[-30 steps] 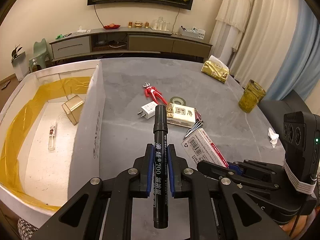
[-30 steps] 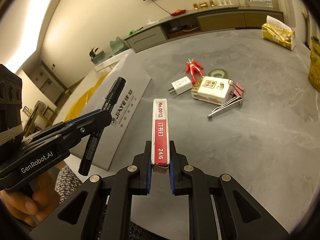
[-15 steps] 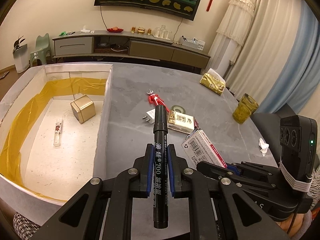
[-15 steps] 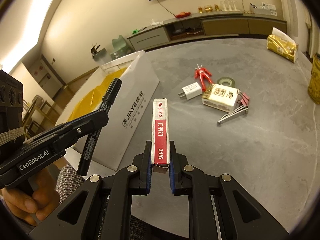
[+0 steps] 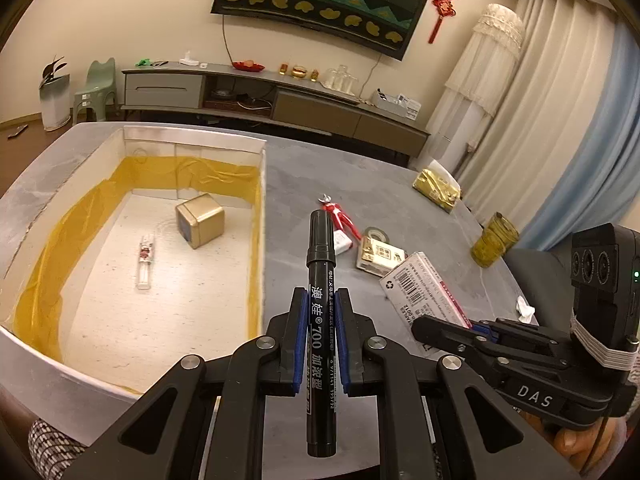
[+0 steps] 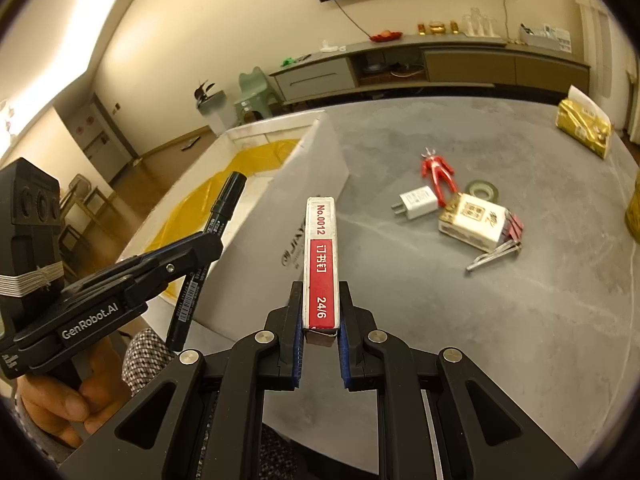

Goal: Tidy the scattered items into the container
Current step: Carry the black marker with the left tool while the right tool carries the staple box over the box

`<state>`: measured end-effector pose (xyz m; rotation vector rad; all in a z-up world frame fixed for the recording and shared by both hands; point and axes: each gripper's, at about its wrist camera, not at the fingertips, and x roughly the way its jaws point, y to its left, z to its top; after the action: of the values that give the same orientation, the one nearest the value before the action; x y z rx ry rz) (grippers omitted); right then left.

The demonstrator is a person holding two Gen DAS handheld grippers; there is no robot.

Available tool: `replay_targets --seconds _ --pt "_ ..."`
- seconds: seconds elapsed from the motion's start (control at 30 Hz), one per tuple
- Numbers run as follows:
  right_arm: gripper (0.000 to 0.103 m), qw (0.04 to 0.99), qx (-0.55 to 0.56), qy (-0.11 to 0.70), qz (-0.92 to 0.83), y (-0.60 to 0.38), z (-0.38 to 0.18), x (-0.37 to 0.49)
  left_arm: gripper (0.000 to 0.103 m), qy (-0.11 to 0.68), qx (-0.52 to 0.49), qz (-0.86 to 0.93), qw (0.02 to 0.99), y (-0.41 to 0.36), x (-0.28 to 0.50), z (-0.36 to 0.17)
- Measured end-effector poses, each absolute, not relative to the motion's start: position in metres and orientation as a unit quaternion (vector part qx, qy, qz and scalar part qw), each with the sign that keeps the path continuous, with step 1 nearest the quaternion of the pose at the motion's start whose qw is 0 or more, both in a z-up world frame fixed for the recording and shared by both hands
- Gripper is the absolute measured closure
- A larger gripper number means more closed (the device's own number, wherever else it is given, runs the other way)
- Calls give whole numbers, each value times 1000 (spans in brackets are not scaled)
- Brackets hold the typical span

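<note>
Your left gripper (image 5: 321, 322) has its fingers clamped on a black marker (image 5: 320, 276), which stands along the fingers with its cap end pointing forward, past the tips. It hangs above the grey table (image 5: 360, 184), just to the right of the white box (image 5: 262, 216). The marker is not inside the box; its tip lines up beside the right wall.

Your right gripper (image 6: 320, 322) grips a long red-and-white staple box (image 6: 321, 264) between its blue pads (image 6: 297, 344), the box lying lengthwise and jutting out forward. In the left wrist view the same staple box shows its barcoded side, held up off the table to the right of the marker.

Inside the white box, which has yellow tape around the lower walls, you can see a gold tin cube (image 5: 199, 220) near the far end and a small clear tube (image 5: 145, 258) lying flat nearer the middle, apart from each other.

Out on the table, a cluster sits together: a red toy figure (image 6: 437, 174), a white charger plug (image 6: 416, 202) just beside it, a roll of tape (image 6: 484, 190), a white-and-gold pack (image 6: 474, 220) and nail clippers (image 6: 494, 255) next to that pack. A gold tissue pack (image 6: 584, 128) lies well apart at the far edge, and a yellow glass (image 5: 494, 240) stands near the right side.
</note>
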<state>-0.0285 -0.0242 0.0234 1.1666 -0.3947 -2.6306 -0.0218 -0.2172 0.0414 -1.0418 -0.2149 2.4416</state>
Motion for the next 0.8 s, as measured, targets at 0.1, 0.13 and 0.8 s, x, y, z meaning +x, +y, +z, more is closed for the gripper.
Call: replay_targets --seconds 0.1,0.13,0.8 --pt "88 125 396 -127 -901 -33 30 -32 89 -86 -377 893 230 -229 -23 43" --pt "88 128 394 -123 -902 -37 33 -33 89 -88 -376 894 227 -233 -23 44" --pt "88 170 388 -82 -902 -92 56 -55 89 -101 -360 908 191 -291 -37 55"
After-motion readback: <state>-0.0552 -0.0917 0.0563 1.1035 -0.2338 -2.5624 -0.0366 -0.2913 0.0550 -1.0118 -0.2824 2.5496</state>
